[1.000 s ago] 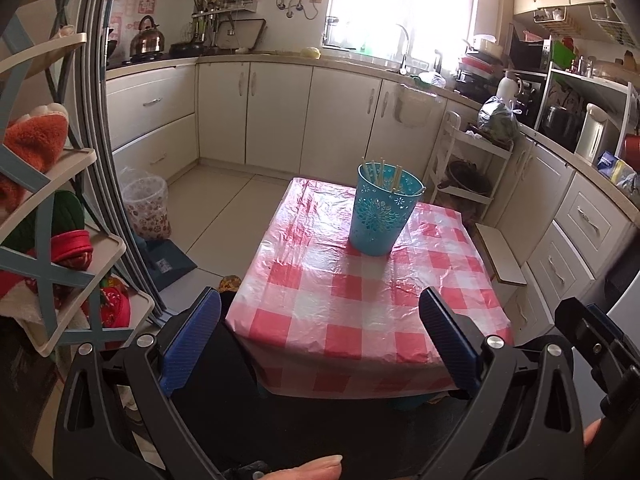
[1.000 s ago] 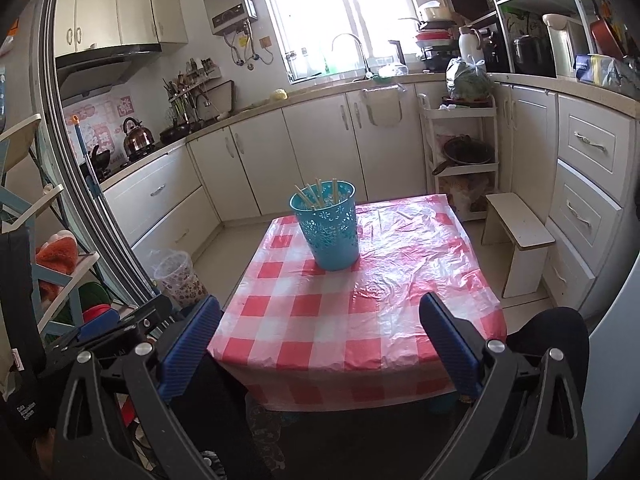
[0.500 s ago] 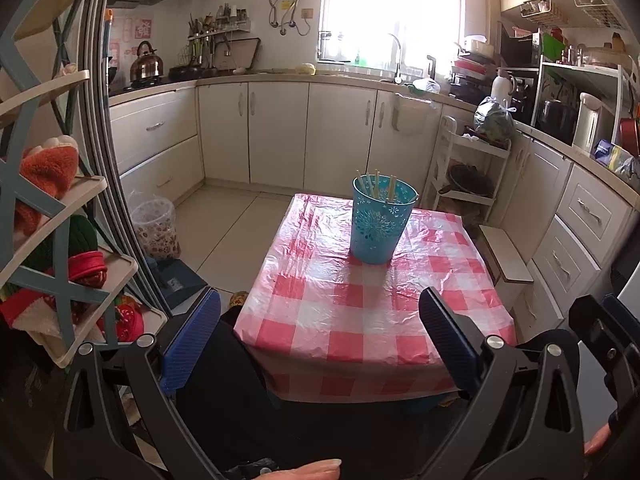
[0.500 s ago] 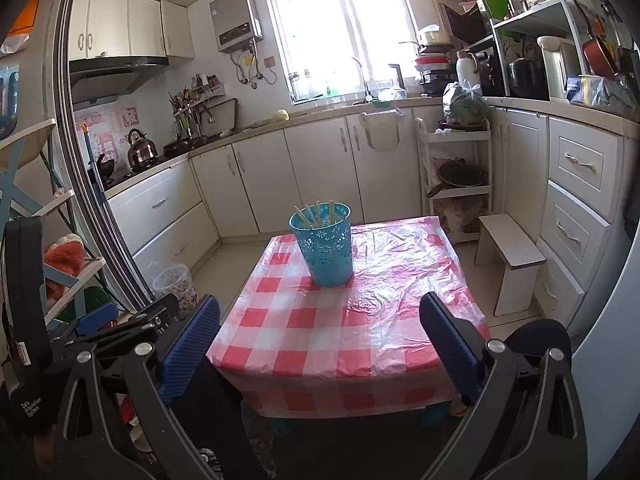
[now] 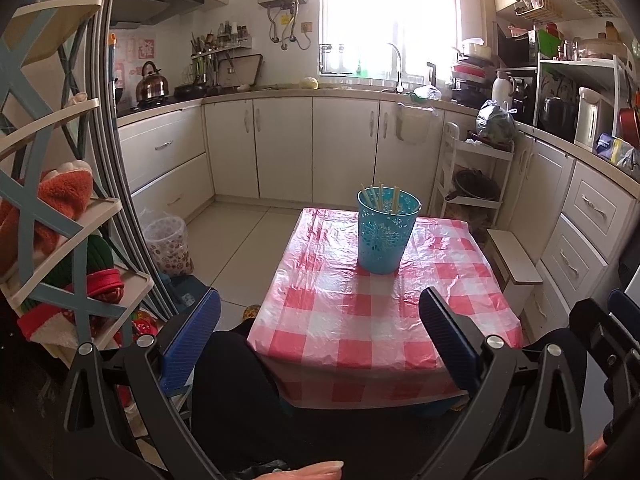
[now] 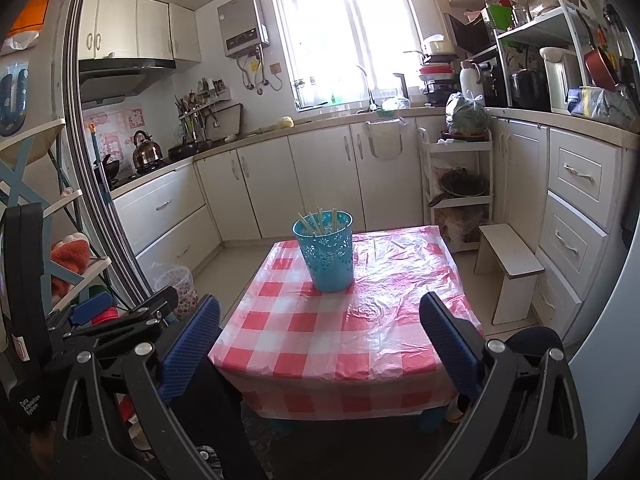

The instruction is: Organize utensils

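Note:
A blue perforated cup (image 5: 385, 233) stands upright on the far part of a small table with a red and white checked cloth (image 5: 372, 312). Several wooden chopsticks (image 5: 380, 198) stand inside the cup. The cup (image 6: 326, 252) and chopsticks (image 6: 318, 221) also show in the right wrist view. My left gripper (image 5: 319, 332) is open and empty, held well back from the table's near edge. My right gripper (image 6: 319, 334) is open and empty, also back from the table (image 6: 344, 332). The left gripper shows at the left of the right wrist view (image 6: 120, 316).
A shelf rack with red and orange items (image 5: 60, 240) stands close on the left. A waste bin (image 5: 168, 246) sits on the floor left of the table. A low white stool (image 6: 508, 268) and drawers (image 6: 576, 216) are on the right. Kitchen cabinets (image 5: 312, 148) run along the back.
Both grippers have pulled back and risen, so the table and cup look farther away. Both stay open and empty. The cup and chopsticks have not moved.

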A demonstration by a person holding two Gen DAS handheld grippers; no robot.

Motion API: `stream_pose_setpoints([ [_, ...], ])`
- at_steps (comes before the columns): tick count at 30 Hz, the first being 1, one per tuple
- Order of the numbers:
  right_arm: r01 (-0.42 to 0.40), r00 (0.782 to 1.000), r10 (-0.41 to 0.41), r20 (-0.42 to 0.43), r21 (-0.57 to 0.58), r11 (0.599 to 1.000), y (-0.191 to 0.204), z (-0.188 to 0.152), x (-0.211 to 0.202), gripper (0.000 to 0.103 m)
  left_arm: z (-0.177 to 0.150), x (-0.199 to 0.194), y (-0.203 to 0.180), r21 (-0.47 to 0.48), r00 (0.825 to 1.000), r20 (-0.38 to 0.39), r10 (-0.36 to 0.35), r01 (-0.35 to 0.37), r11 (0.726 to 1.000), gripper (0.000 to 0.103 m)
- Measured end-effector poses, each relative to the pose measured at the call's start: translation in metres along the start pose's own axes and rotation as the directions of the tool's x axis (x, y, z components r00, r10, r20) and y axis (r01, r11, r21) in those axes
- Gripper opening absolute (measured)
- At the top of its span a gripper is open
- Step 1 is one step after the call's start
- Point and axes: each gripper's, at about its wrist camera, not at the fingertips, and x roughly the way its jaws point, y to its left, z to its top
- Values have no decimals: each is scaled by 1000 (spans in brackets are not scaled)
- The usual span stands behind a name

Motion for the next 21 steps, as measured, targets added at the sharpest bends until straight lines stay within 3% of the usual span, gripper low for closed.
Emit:
stream_pose_setpoints([
  [21,-2,1000,2,-7,-19,1000,6,-2,-1,96,0,-7,2,1,1000,20,15,-15,1000,95],
])
